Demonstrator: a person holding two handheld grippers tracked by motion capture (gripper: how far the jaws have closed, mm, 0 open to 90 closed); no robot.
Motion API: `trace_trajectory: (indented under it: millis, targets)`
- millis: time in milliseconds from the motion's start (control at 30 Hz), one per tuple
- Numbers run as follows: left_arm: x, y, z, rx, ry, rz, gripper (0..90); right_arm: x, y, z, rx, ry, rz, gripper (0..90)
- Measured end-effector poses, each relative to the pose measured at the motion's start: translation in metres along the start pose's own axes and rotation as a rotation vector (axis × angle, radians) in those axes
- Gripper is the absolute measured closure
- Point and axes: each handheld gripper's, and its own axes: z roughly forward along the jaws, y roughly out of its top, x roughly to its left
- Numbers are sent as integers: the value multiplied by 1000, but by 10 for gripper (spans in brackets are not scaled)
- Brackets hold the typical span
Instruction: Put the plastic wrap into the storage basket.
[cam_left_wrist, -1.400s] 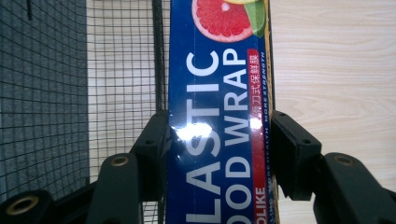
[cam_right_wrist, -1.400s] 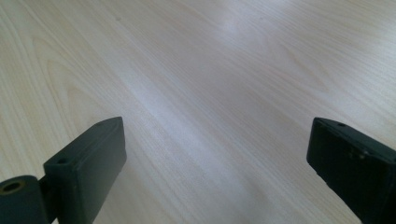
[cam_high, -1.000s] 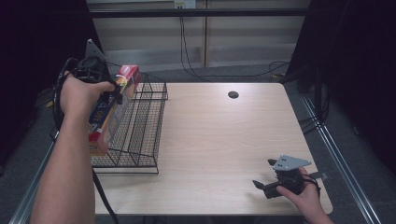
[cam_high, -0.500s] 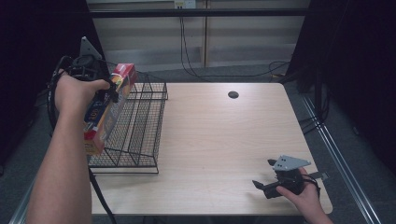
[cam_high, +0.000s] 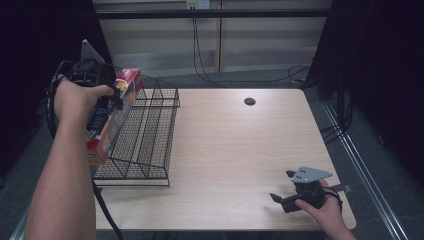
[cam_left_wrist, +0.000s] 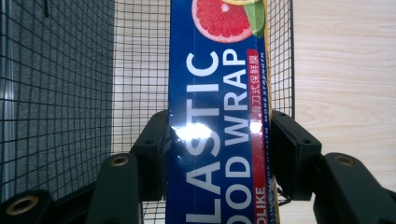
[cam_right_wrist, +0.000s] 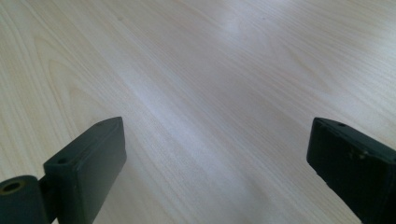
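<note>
**The box lifts up from the rack**

The worktop (cam_high: 235, 150) is wide and bare in the middle. The black wire rack (cam_high: 145, 135) sits at its left side. Since a second ago, the left gripper (cam_high: 107, 100) has carried the plastic wrap box (cam_high: 107, 125) a little to the left and up. I think the box is being taken out of the rack. Its jaws are clamped on the two sides of the box. The box hangs tilted over the rack's left edge. The right gripper (cam_high: 282, 196) rests at the near right, with its jaws wide apart and nothing between them.

The hand hides part of the box. In the left gripper view, both ends of the box (cam_left_wrist: 219, 116) are cut off.
</note>
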Motion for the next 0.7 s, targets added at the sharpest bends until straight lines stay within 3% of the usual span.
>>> trace_trajectory:
  millis: [100, 133, 167, 533, 700]
  targets:
    - [4, 0, -1, 1, 2, -4, 458, 0, 0, 0, -4, 5, -1, 46]
    - [4, 0, -1, -5, 2, -27, 458, 1, 0, 0, -2, 5, 0, 46]
    - [7, 0, -1, -5, 9, -5, 458, 1, 0, 0, -2, 4, -1, 46]
    - [16, -3, 4, -13, 12, -49, 458, 3, 1, 1, -2, 18, -7, 46]
    - [22, -3, 9, -6, 28, -44, 457, 3, 1, 2, -1, 17, -10, 46]
